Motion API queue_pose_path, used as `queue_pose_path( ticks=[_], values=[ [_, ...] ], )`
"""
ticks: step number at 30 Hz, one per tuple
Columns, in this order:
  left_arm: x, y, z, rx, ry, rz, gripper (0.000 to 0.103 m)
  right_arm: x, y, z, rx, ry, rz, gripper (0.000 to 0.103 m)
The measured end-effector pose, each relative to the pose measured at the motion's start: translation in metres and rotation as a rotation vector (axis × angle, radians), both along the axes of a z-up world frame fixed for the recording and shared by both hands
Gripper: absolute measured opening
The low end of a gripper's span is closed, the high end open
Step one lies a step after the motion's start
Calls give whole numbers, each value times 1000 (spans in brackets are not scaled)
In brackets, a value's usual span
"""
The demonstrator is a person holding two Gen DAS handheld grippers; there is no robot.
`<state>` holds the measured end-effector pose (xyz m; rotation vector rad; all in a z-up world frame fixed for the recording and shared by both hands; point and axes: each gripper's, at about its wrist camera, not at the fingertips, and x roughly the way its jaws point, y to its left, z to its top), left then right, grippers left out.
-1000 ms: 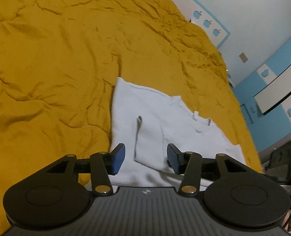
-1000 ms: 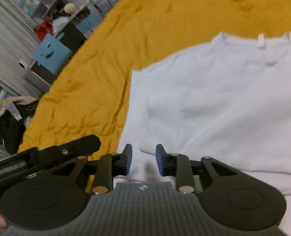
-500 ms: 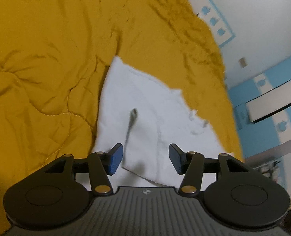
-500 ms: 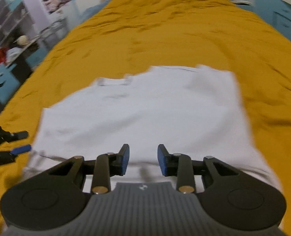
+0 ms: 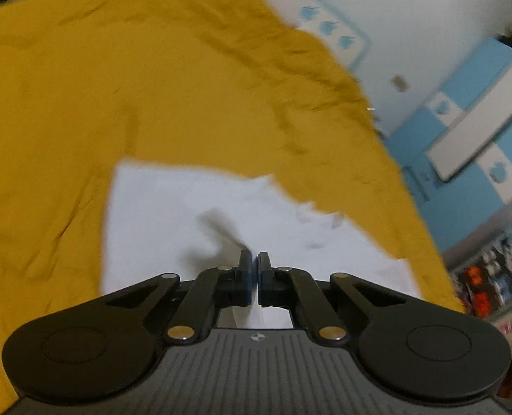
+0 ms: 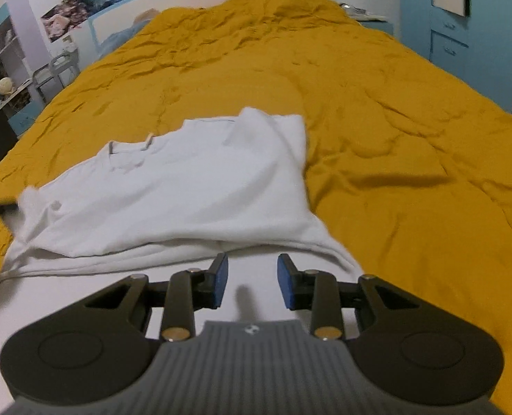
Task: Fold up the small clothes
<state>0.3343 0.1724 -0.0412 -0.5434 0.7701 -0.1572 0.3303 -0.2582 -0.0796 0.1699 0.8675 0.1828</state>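
Left hand-held gripper (image 5: pixel 255 269), lower centre of frame, pads pressed together, pinching a fold of the white shirt (image 5: pixel 173 214); right hand-held gripper (image 6: pixel 252 278), lower centre, jaws spread above the shirt's near edge; white shirt (image 6: pixel 186 186) partly folded, centre-left, on the mustard-yellow bed cover (image 6: pixel 394 138); left view blurred.

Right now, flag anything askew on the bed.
The white shirt lies crooked on the yellow blanket: one side is folded over unevenly, its near hem bunched. Nothing looks torn or spilled.
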Motion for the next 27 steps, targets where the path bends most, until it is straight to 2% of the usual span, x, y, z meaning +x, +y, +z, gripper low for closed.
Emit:
queue_pose_path(
  ticks=[2,5,9,11,14,15,17,19,22,24,27],
  values=[
    [4,-13,26,29,-39,-28,2,4,11,2,34,-1,48,28],
    [13,-31,64,17,-94,-67,2,16,37,0,83,-7,130,28],
    [13,-55,109,22,-196,-111,2,41,76,-15,135,39,197,27],
    [9,-58,122,51,-243,-104,2,50,83,-23,108,37,174,24],
    [0,-44,130,62,-274,-65,2,62,67,-28,16,9,44,19],
    [-1,-35,128,71,-261,-51,2,63,53,-28,9,4,-2,12],
    [-5,-21,112,103,-208,-28,2,60,26,-23,-5,-13,-83,19],
    [-1,-10,86,120,-108,-1,2,55,0,-19,-76,-32,-151,15],
    [1,3,26,149,54,33,2,49,-30,-22,-15,15,-168,0],
    [-2,12,-13,131,150,57,2,42,-34,-27,-36,37,-162,0],
    [-7,22,-50,115,236,93,2,34,-40,-32,-46,73,-147,0]
  ],
)
